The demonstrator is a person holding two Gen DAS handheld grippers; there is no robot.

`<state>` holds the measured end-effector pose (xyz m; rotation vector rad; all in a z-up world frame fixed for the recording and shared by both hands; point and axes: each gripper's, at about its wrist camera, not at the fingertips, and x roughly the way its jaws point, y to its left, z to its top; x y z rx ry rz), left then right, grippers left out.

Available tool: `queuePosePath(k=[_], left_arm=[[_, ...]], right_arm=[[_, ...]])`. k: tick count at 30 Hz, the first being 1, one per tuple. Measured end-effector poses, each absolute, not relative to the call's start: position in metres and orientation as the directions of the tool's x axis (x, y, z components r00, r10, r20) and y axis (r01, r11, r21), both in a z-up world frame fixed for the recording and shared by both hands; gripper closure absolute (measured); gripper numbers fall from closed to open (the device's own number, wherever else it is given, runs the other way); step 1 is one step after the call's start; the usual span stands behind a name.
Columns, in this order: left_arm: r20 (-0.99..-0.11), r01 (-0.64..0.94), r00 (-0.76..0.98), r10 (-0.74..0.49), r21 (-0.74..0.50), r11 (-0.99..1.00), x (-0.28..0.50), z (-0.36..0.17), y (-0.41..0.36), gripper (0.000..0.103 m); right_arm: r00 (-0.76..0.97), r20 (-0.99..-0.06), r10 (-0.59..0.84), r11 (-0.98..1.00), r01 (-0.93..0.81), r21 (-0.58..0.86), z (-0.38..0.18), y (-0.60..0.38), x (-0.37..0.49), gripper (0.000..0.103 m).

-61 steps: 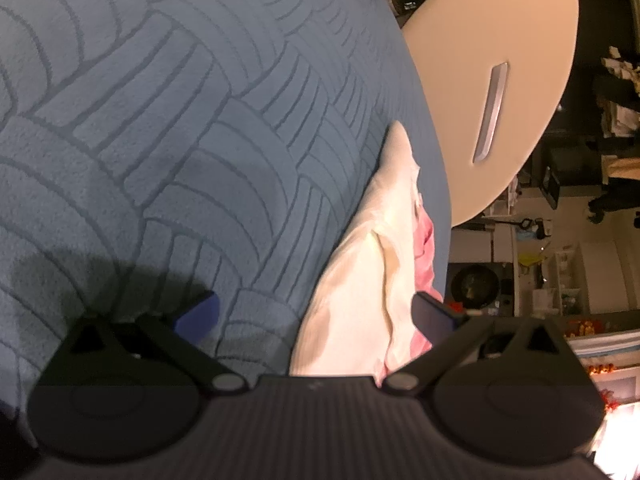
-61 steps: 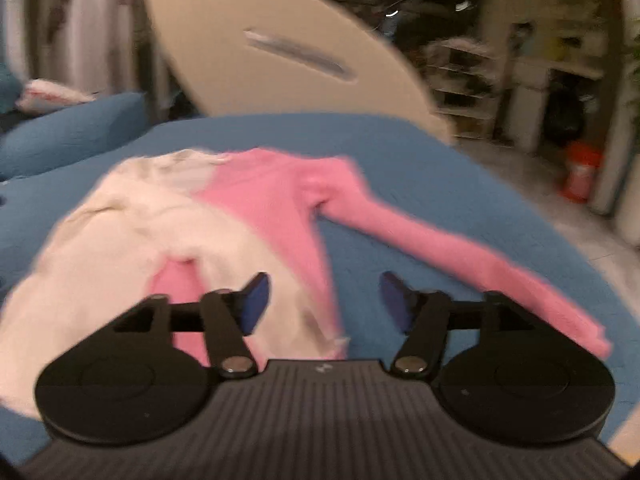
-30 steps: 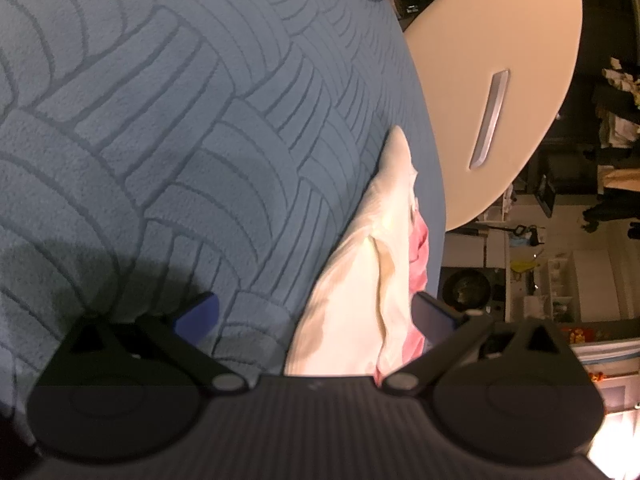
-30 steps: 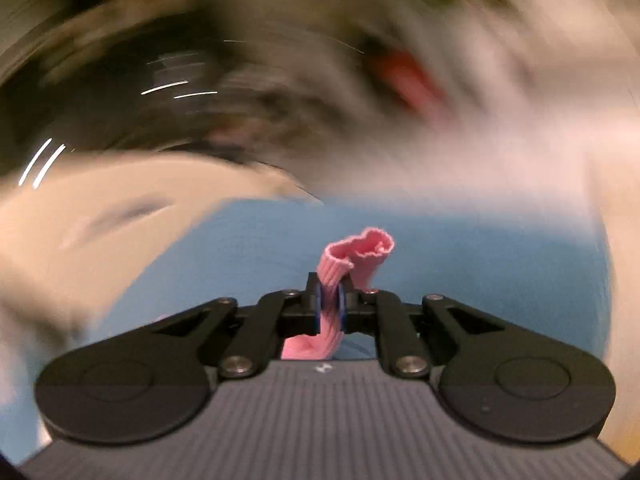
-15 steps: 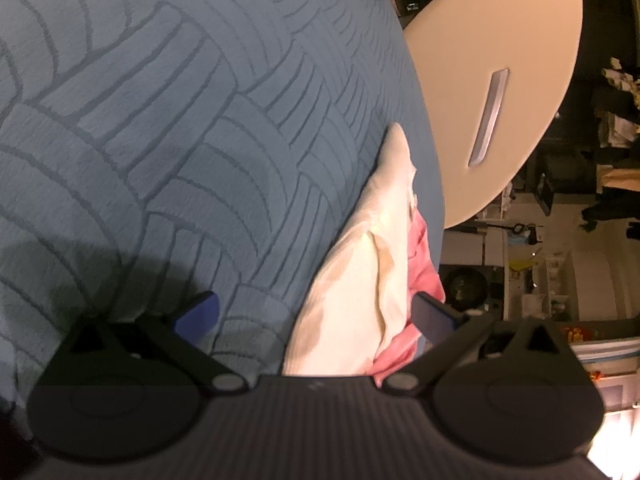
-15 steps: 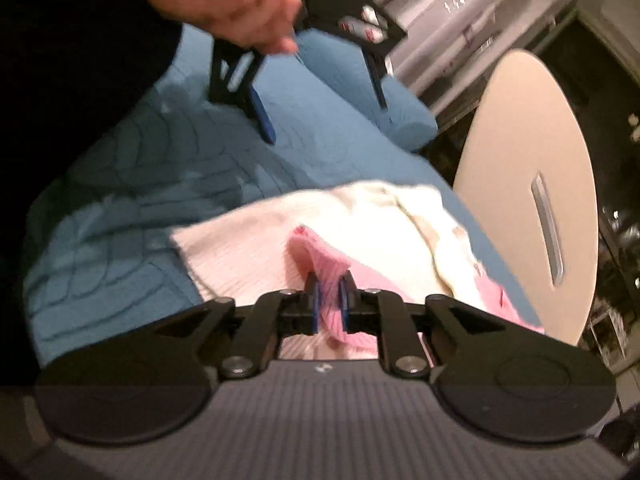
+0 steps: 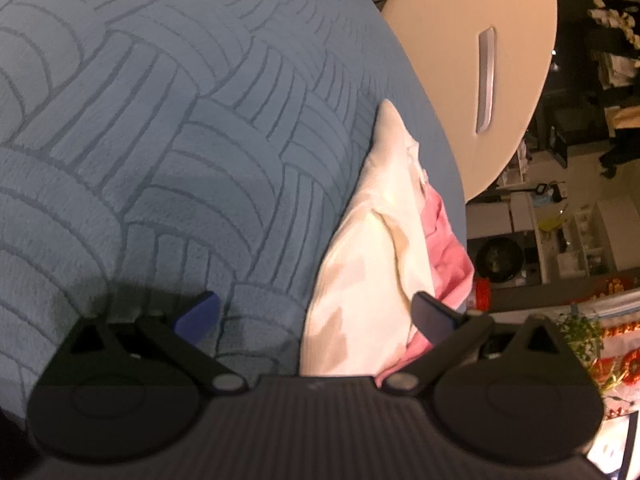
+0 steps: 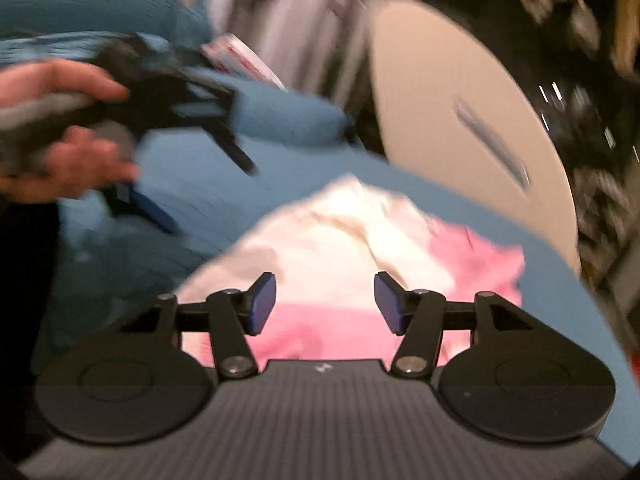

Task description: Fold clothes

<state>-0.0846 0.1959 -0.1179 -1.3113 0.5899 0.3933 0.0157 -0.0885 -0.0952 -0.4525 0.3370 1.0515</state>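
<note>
A cream and pink sweater (image 8: pixel 352 240) lies on the blue quilted bed cover (image 7: pixel 160 120). In the left wrist view its cream half (image 7: pixel 376 248) runs along the bed's right edge with pink (image 7: pixel 448 248) beyond it. My right gripper (image 8: pixel 324 304) hovers just above the sweater; its jaws are opening and nothing is pinched between them, the pink sleeve (image 8: pixel 320 332) lying flat below. My left gripper (image 7: pixel 316 312) stands wide open over the cover, its right finger beside the sweater's edge. A hand (image 8: pixel 60 152) carries that left gripper in the right wrist view.
A beige oval board (image 7: pixel 480 72) with a metal handle stands beyond the bed's far edge. A blue pillow (image 8: pixel 280 120) lies at the head of the bed. Shelves and household clutter (image 7: pixel 560 240) fill the room on the right. The right wrist view is motion-blurred.
My right gripper carried the pink sleeve across onto the sweater body, then let it go and its jaws spread apart. The left gripper has stayed in place, rolling slightly.
</note>
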Motion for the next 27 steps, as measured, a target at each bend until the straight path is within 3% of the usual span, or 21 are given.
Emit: queuePosePath(k=[3, 7, 8, 10, 15, 19, 24, 27], left_arm=[[-0.6, -0.577, 0.798, -0.062, -0.79, 0.208, -0.089, -0.119, 0.197, 0.0], [-0.598, -0.575, 0.798, -0.072, -0.792, 0.206, -0.091, -0.118, 0.196, 0.0], [-0.6, -0.575, 0.796, -0.079, -0.79, 0.21, -0.09, -0.118, 0.196, 0.0], [-0.605, -0.577, 0.791, -0.089, -0.787, 0.219, -0.088, -0.118, 0.195, 0.0], [-0.632, -0.589, 0.771, -0.083, -0.755, 0.288, -0.08, -0.113, 0.189, 0.0], [-0.641, -0.578, 0.763, -0.084, -0.735, 0.356, -0.075, -0.105, 0.182, 0.0], [-0.647, -0.554, 0.761, -0.052, -0.689, 0.468, -0.075, -0.089, 0.169, 0.0], [-0.652, -0.55, 0.757, -0.05, -0.676, 0.49, -0.076, -0.085, 0.165, 0.0]], right_arm=[[0.362, -0.597, 0.715, 0.423, -0.905, -0.042, -0.115, -0.091, 0.027, 0.046], [0.415, -0.467, 0.781, 0.461, -0.887, -0.016, -0.096, -0.112, 0.018, 0.046], [0.403, -0.494, 0.77, 0.46, -0.888, -0.007, -0.098, -0.11, 0.019, 0.042], [0.303, -0.662, 0.685, 0.454, -0.889, 0.063, -0.116, -0.097, 0.029, 0.042], [0.375, -0.456, 0.808, 0.498, -0.847, 0.185, -0.078, -0.144, 0.032, 0.041], [0.484, -0.333, 0.809, 0.566, -0.794, 0.222, -0.042, -0.199, 0.057, 0.041], [0.67, -0.362, 0.649, 0.76, -0.591, 0.27, -0.049, -0.268, 0.107, 0.032], [0.675, -0.399, 0.62, 0.77, -0.427, 0.475, -0.068, -0.304, 0.131, 0.03]])
